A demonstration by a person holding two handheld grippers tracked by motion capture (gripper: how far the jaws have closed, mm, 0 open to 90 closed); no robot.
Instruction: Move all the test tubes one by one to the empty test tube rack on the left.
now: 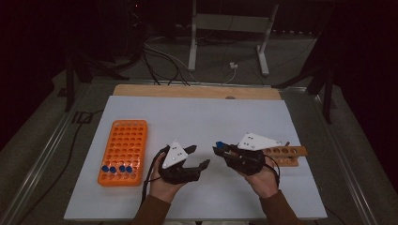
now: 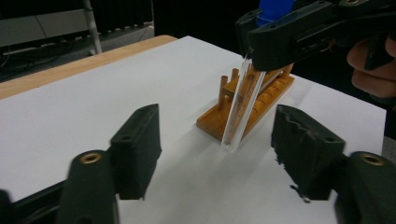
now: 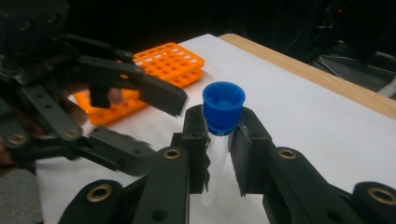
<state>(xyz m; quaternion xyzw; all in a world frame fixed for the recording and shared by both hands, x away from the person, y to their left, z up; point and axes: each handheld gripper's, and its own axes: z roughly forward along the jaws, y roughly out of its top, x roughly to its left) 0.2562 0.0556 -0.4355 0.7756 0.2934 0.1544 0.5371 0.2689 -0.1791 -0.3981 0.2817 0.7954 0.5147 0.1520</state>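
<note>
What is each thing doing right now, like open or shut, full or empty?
Left gripper: jaws open, nothing between them.
Right gripper: shut on the test tube.
Test tube: capped in blue, held tilted above the table.
Orange rack: four blue-capped tubes in its near row.
Wooden rack: holes look empty.

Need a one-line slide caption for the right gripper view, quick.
Right gripper clamps a blue-capped test tube; the open left gripper faces it, orange rack behind.

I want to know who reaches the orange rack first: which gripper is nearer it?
Left. The left gripper is just right of the orange rack; the right gripper, holding a tube, is farther right.
</note>
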